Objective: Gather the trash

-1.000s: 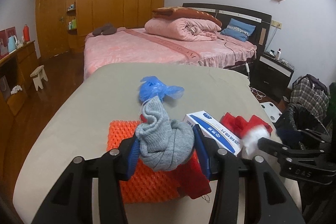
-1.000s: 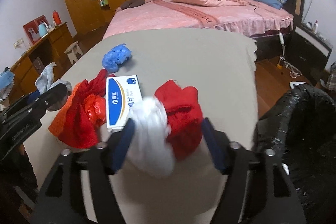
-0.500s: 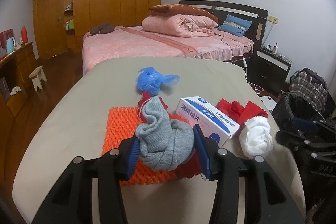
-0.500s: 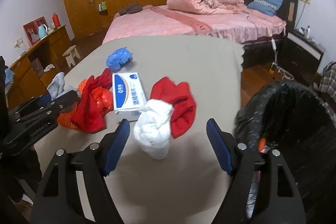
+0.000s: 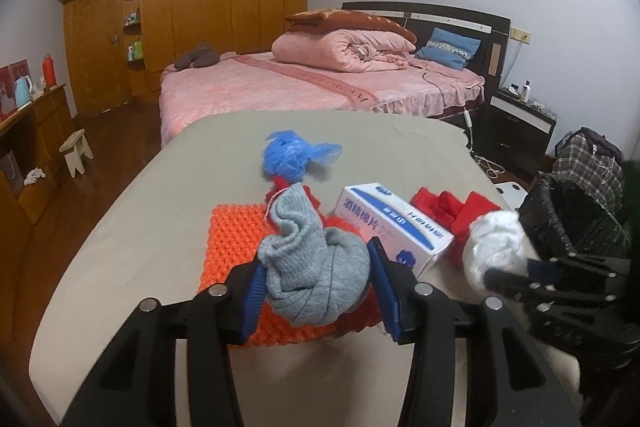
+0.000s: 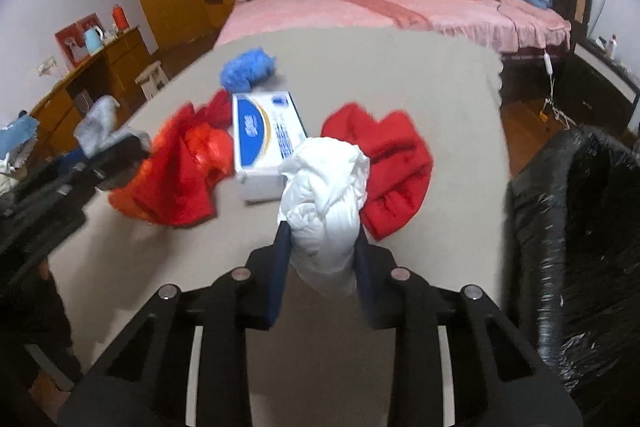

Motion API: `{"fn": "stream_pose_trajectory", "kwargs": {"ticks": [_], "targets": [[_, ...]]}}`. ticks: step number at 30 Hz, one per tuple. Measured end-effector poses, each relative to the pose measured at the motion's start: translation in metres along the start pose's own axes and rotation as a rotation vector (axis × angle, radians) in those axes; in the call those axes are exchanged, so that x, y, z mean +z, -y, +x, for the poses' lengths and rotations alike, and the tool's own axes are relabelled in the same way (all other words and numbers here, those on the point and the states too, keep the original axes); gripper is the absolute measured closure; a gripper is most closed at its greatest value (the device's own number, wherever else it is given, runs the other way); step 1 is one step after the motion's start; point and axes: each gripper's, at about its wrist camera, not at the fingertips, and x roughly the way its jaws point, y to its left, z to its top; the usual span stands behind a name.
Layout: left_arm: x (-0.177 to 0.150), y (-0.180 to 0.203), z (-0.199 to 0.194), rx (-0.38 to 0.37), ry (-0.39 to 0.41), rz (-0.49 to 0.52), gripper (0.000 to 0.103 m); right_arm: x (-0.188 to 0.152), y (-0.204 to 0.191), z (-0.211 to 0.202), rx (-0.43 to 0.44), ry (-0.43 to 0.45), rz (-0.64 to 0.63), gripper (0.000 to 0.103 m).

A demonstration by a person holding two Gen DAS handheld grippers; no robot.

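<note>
Both pickups look done; next step is my guess: carry to the bin. Right gripper (image 6: pixel 320 247) pinches the white wad (image 6: pixel 324 195), soft crumpled cloth or paper, held above the table (image 6: pixel 400 75) just left of the black bin (image 6: pixel 580 227) (crinkly glossy liner). Left gripper (image 5: pixel 316 291) is clamped on the grey sock (image 5: pixel 316 275), ribbed knit, balled up, over the orange mat (image 5: pixel 236 243). Next move calls for swinging the wad over the bin rim before releasing. Cardboard box (image 5: pixel 392 223), red cloth (image 6: pixel 396 163), blue bag (image 5: pixel 292 155) not yet collected.
</note>
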Motion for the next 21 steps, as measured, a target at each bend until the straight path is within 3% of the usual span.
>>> {"fn": "stream_pose_trajectory", "kwargs": {"ticks": [10,21], "targets": [[0.026,0.041,-0.020,-0.097,0.079,0.033,0.056,0.026,0.034,-0.081,-0.053,0.184,0.066,0.073],[0.049,0.139,-0.024,-0.315,0.118,0.116,0.056,0.004,0.118,-0.132,-0.238,0.240,0.191,0.073]]}}
